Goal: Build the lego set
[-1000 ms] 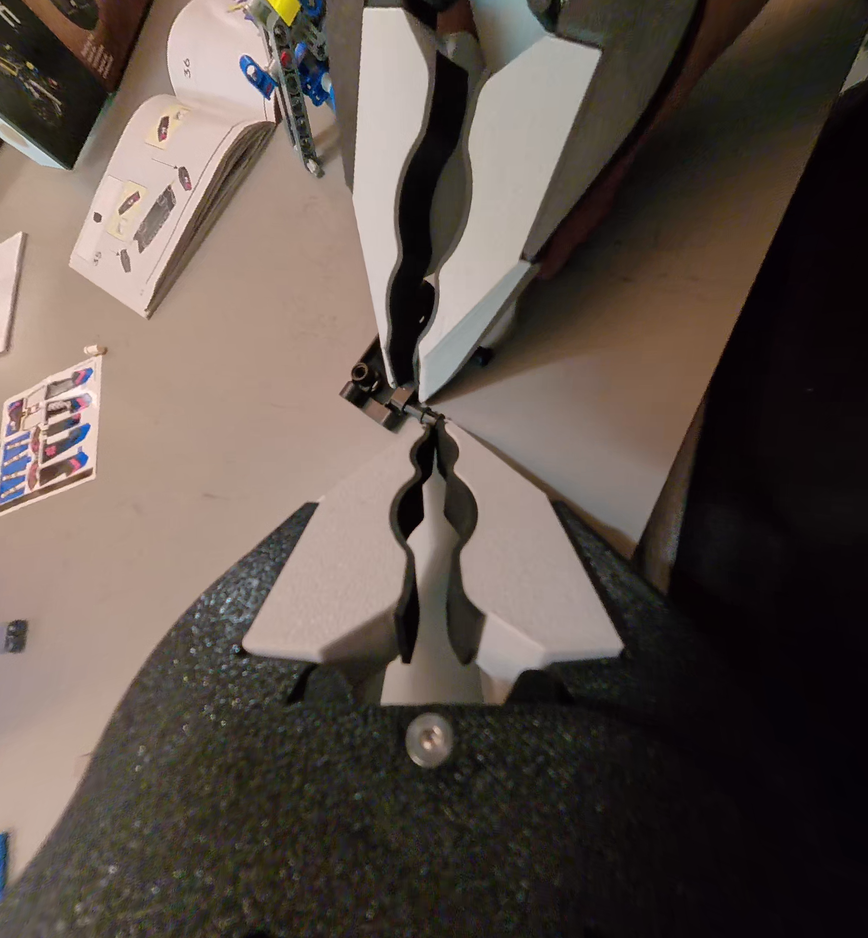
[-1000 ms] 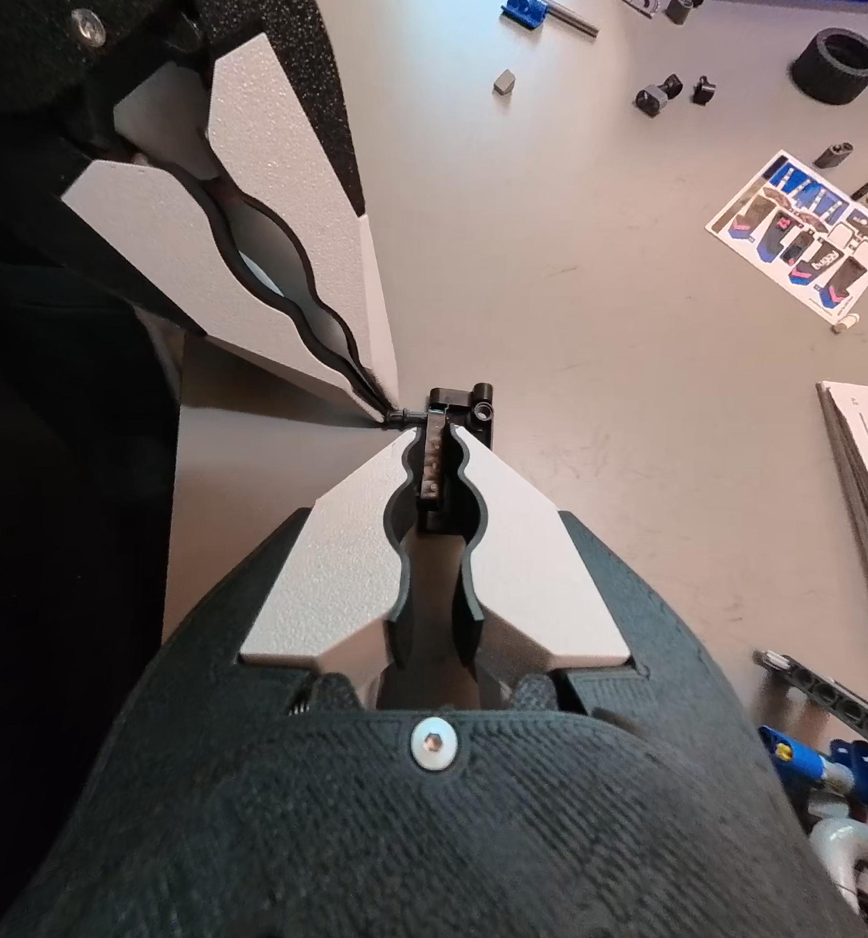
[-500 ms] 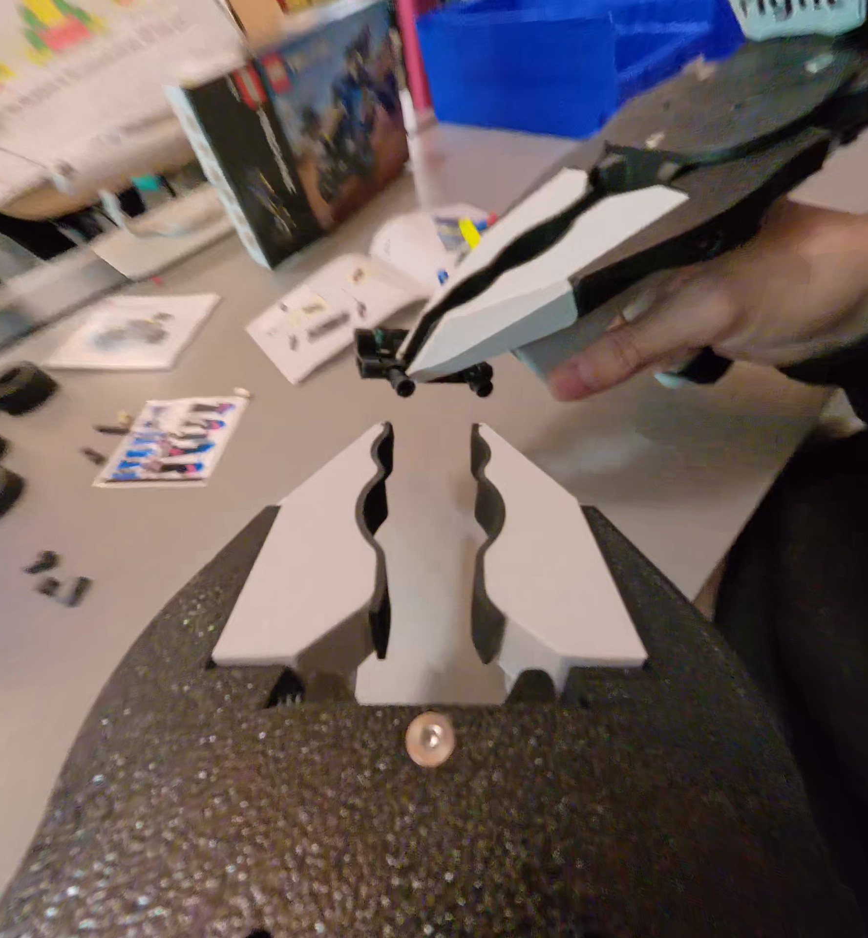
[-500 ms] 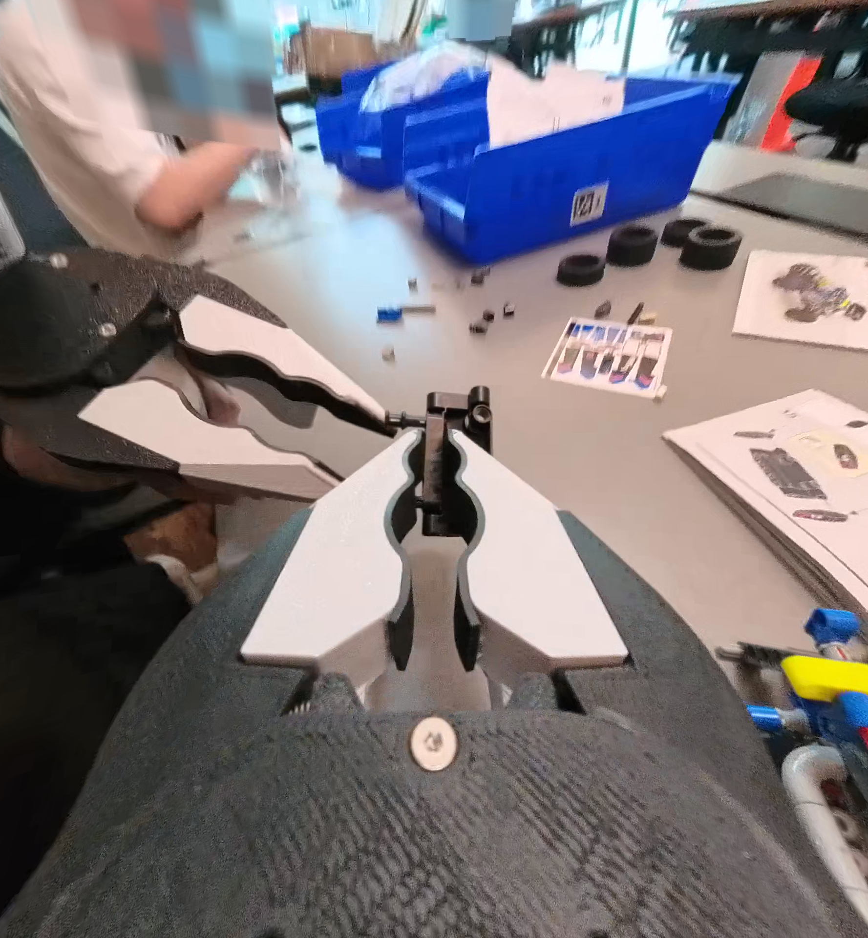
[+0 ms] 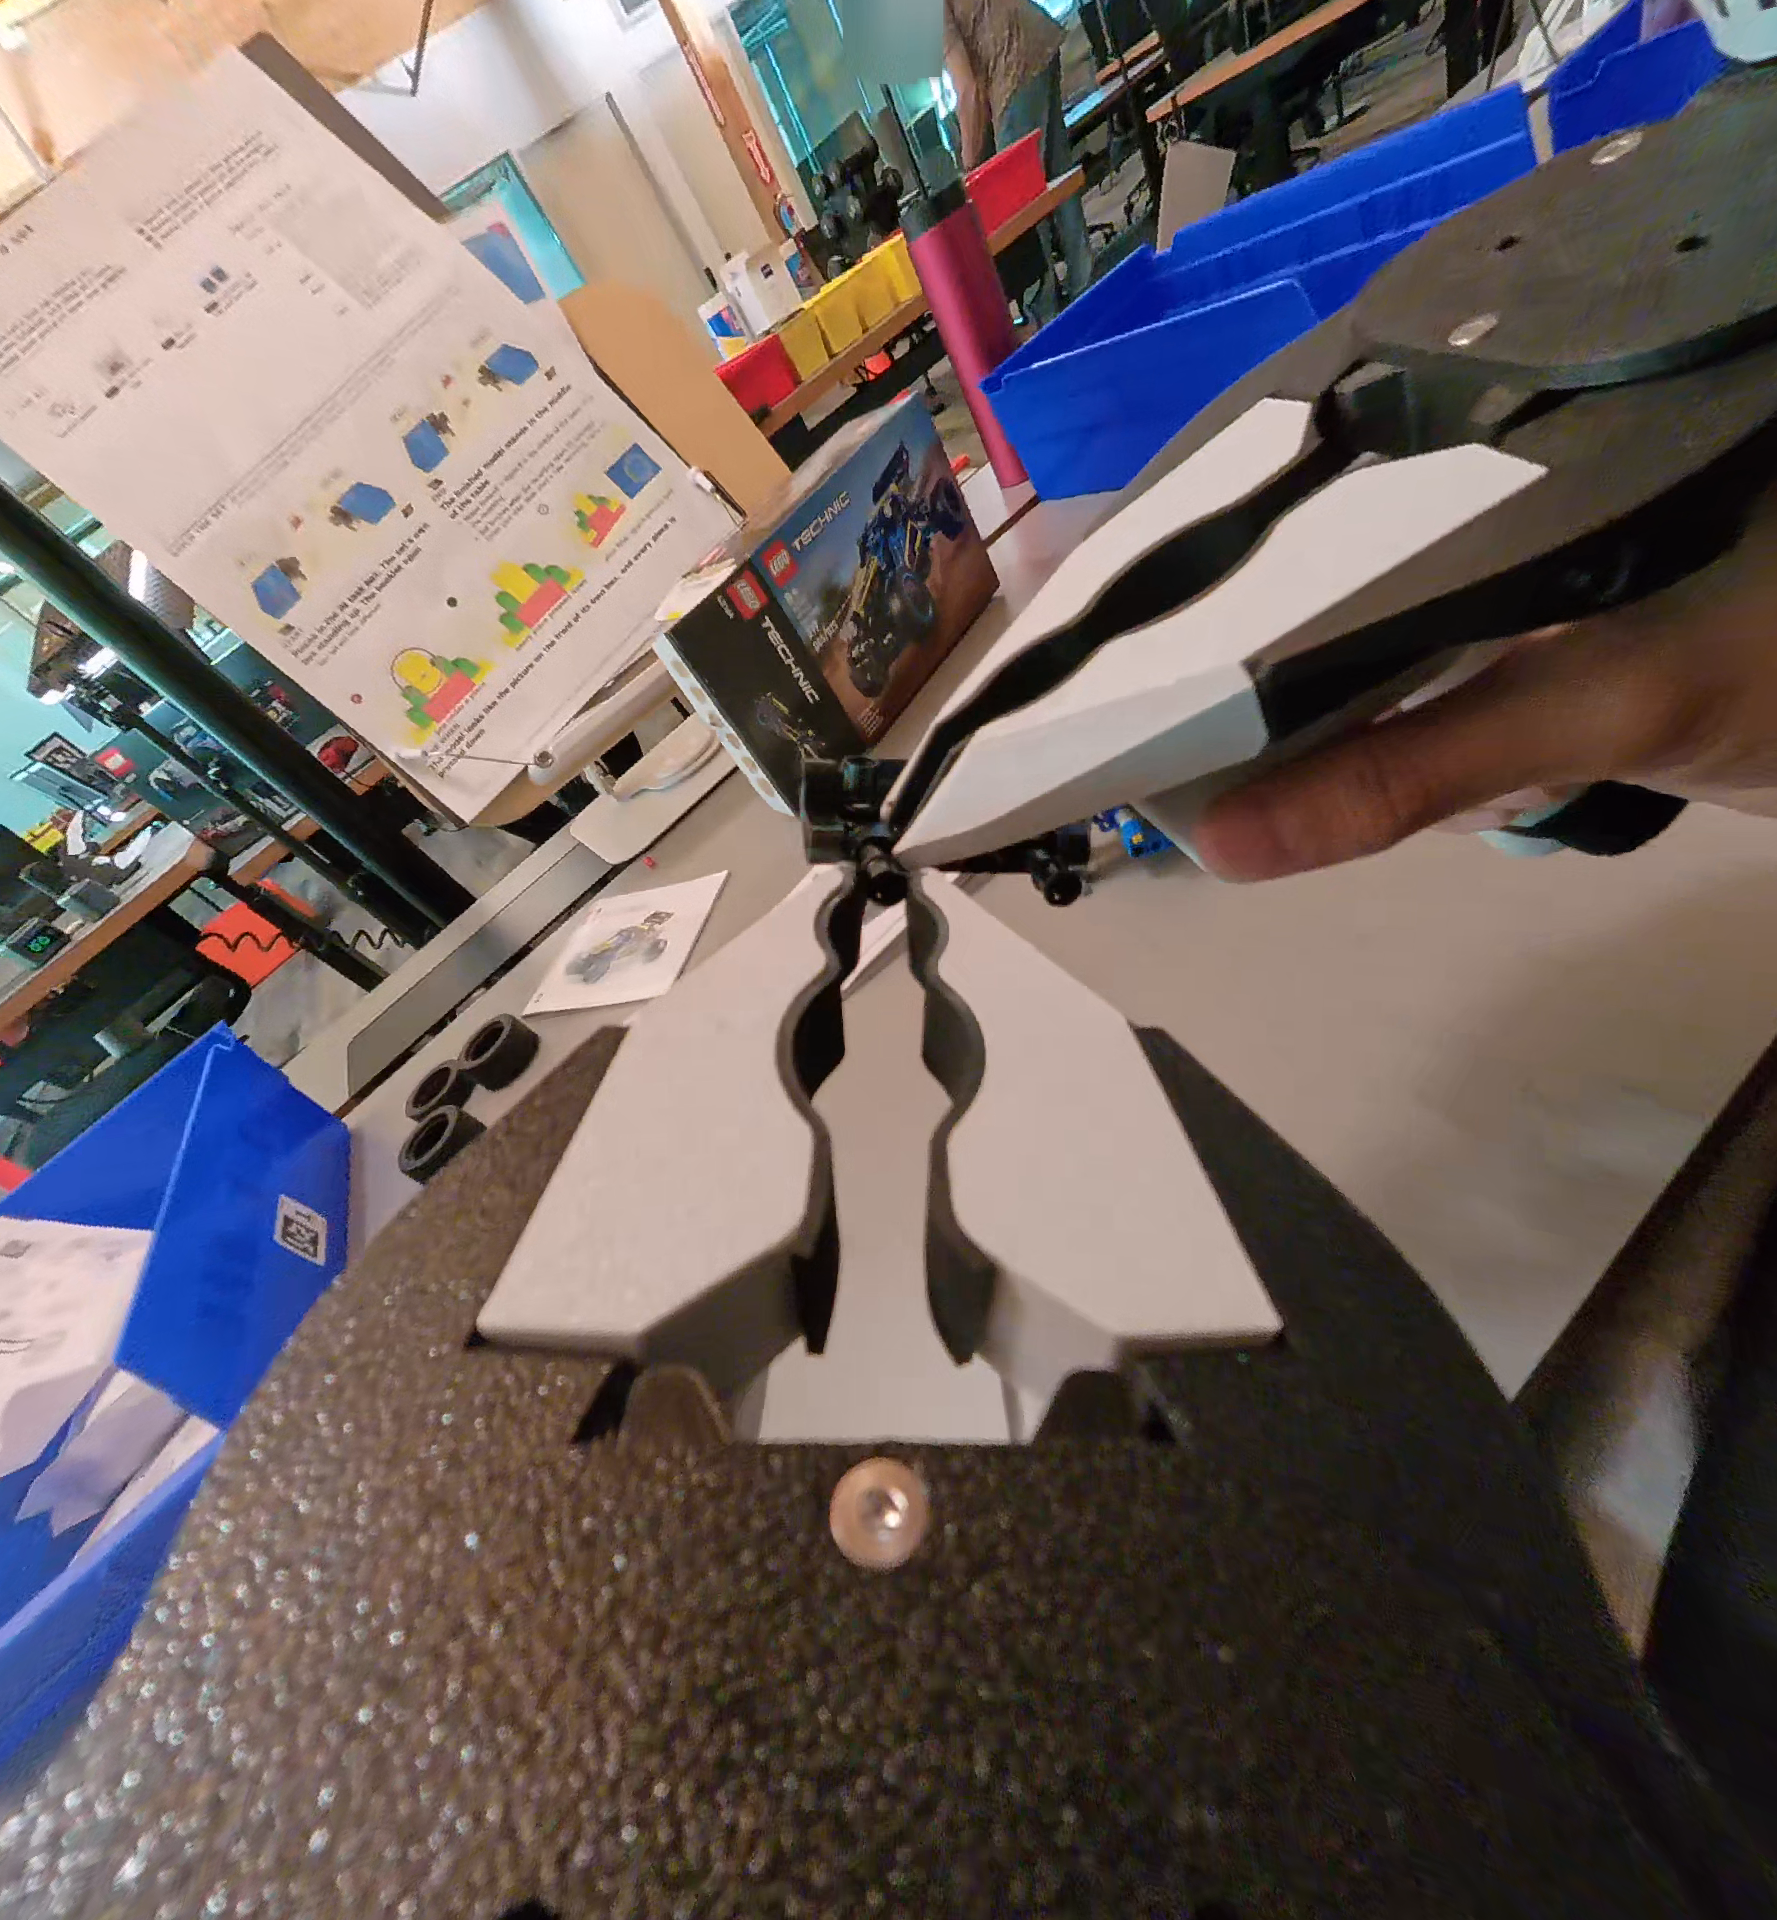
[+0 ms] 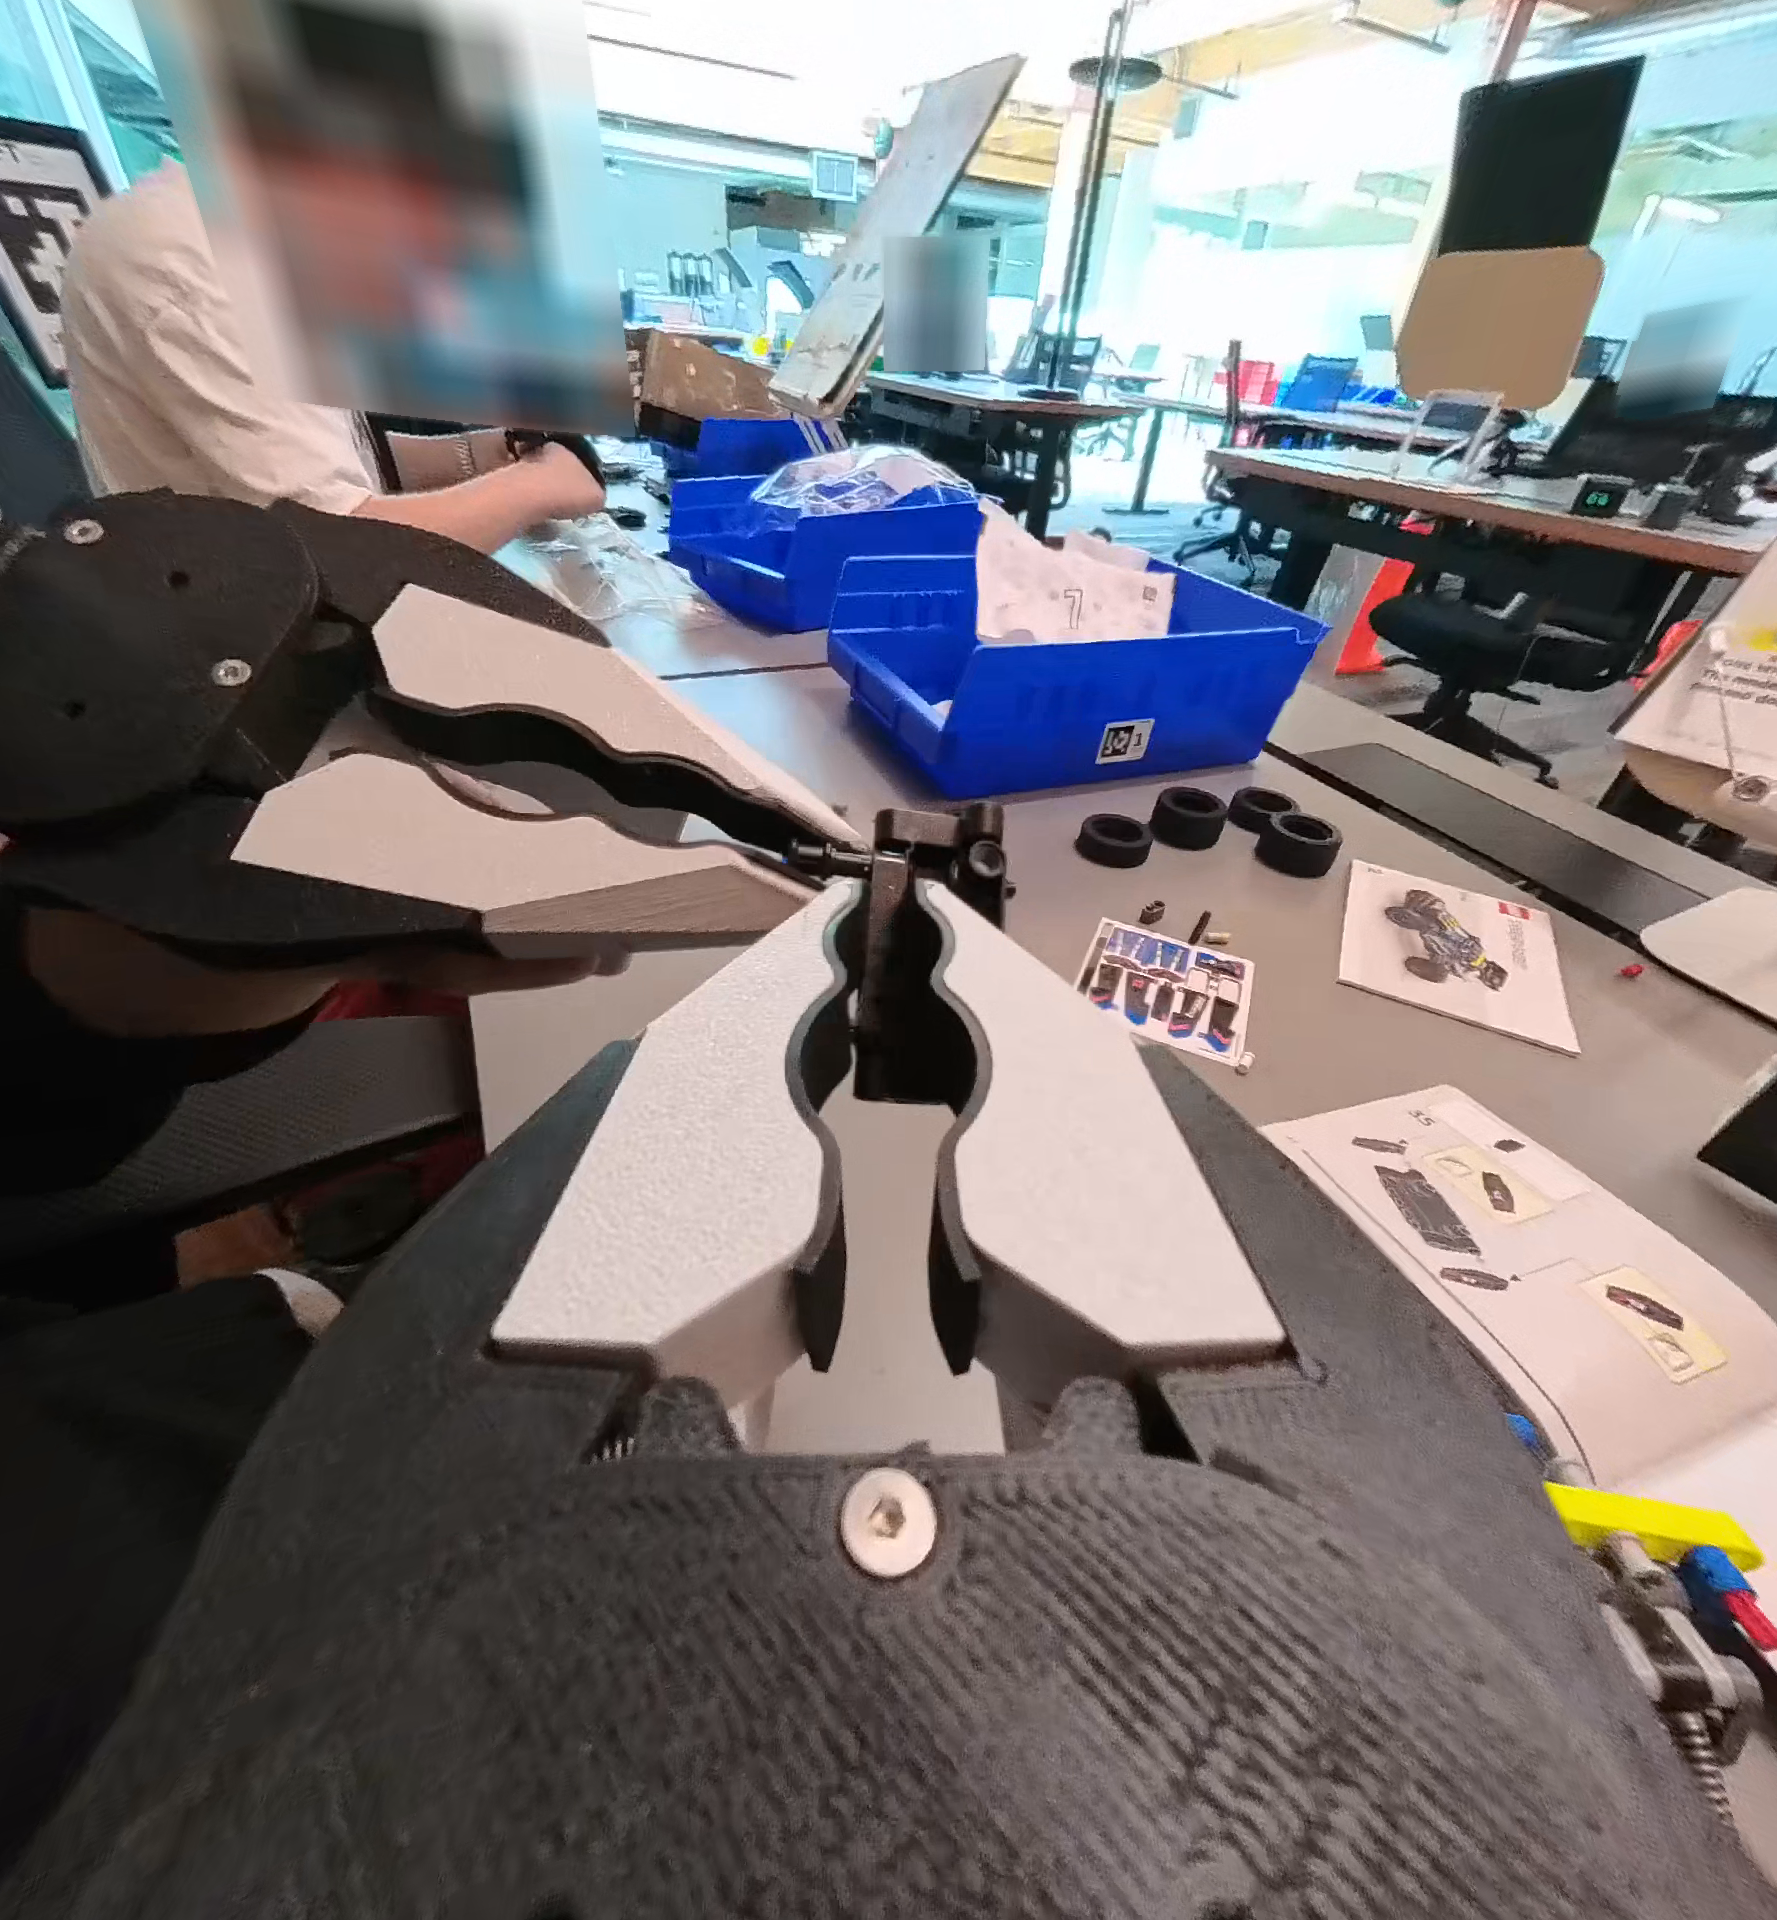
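The part (image 6: 905,956) clamped in the right gripper (image 6: 889,904) is black, as is the pin (image 6: 827,858) pinched by the left gripper (image 5: 876,883). Both grippers have pale grey fingers (image 6: 718,1122) with black inner pads on speckled black bodies. Beyond the part, the bin (image 6: 1071,686) is bright blue and the four tyres (image 6: 1206,826) black. Right of the part, the sticker sheet (image 6: 1170,987) is white with blue, black and pink shapes. The table (image 6: 1279,1070) is plain grey.

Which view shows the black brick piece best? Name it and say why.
The right wrist view: the black brick piece stands front-on between the right hand-held gripper's fingers, its crossbar and side pin clear. The left wrist view shows the piece partly hidden behind the right hand-held gripper's tips, small and dark, with the left hand-held gripper closed on its pin.
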Available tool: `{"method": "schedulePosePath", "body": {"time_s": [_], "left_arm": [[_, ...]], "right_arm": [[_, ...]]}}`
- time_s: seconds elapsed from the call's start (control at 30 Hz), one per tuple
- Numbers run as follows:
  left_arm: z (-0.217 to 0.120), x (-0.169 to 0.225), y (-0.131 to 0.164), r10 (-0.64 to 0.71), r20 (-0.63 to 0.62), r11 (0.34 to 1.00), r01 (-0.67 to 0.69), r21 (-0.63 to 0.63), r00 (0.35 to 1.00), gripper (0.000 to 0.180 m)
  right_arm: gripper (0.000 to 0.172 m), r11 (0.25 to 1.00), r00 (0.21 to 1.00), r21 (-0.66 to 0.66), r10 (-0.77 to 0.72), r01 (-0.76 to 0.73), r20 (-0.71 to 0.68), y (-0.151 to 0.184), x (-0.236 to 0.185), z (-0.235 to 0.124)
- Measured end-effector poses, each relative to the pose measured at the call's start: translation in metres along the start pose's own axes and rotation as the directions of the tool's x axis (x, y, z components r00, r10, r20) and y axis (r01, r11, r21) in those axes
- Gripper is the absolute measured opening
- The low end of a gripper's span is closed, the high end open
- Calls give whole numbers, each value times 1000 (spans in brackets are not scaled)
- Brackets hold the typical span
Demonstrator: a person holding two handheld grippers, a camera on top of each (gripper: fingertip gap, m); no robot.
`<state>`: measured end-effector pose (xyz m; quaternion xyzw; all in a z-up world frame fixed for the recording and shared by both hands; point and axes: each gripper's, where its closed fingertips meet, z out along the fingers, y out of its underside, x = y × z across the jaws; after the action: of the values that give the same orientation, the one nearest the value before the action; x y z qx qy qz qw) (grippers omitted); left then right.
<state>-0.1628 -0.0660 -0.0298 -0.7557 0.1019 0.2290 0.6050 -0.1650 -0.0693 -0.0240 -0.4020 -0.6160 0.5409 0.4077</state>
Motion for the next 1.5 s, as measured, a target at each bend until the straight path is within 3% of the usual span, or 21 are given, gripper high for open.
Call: {"method": "schedulePosePath", "body": {"time_s": [0.13,0.2,0.37,0.47,0.57,0.67,0.73,0.8,0.83,0.9,0.93,1.03,1.17,1.3,1.5], "left_arm": [[-12,-3,-15,42,55,998,-45,40,998,12],[-17,-2,-20,119,86,992,-121,25,989,4],[-28,-5,-26,286,188,958,-286,-26,940,3],[-31,-10,-30,354,278,935,-349,-70,893,3],[-30,-11,-26,241,282,970,-238,-46,929,3],[-29,-13,-22,1,215,999,-9,36,977,3],[-40,-12,-30,-57,210,994,36,103,976,3],[-46,-14,-26,-110,204,987,82,138,973,3],[-47,-16,-23,-195,161,969,164,186,968,3],[-49,-24,-21,-372,40,899,349,264,927,3],[-52,-27,-25,-442,-33,849,429,308,897,3],[-60,-33,-28,-550,-174,741,573,349,817,3],[-64,-43,-23,-592,-184,702,614,360,784,3],[-69,-41,-34,-626,-288,625,687,370,724,4],[-76,-35,-43,-631,-400,560,747,357,664,3]], "right_arm": [[4,999,999,-13,-48,47,-18,-10,-6,-5],[4,998,997,-8,-67,66,-28,-16,-11,-7],[4,984,982,-48,-174,171,-69,-22,-20,-8],[5,979,973,-7,-202,203,-115,-29,-21,-5],[4,973,964,-13,-228,228,-134,-27,-19,-3],[4,970,956,-30,-242,240,-166,-24,-12,2],[4,939,846,-144,-345,313,-407,-16,47,-15],[4,998,990,55,39,-32,-135,-23,26,-8],[4,991,992,100,92,-83,-90,-30,18,-6],[4,996,991,78,-36,46,-127,-30,7,1],[4,995,995,88,-34,42,-99,-32,-2,4],[4,970,993,212,114,-117,24,-52,-11,2],[4,905,941,268,292,-329,169,-61,-15,-2],[3,817,838,236,451,-527,307,-58,-26,0],[3,699,699,188,578,-690,420,-59,-37,-1]]}}
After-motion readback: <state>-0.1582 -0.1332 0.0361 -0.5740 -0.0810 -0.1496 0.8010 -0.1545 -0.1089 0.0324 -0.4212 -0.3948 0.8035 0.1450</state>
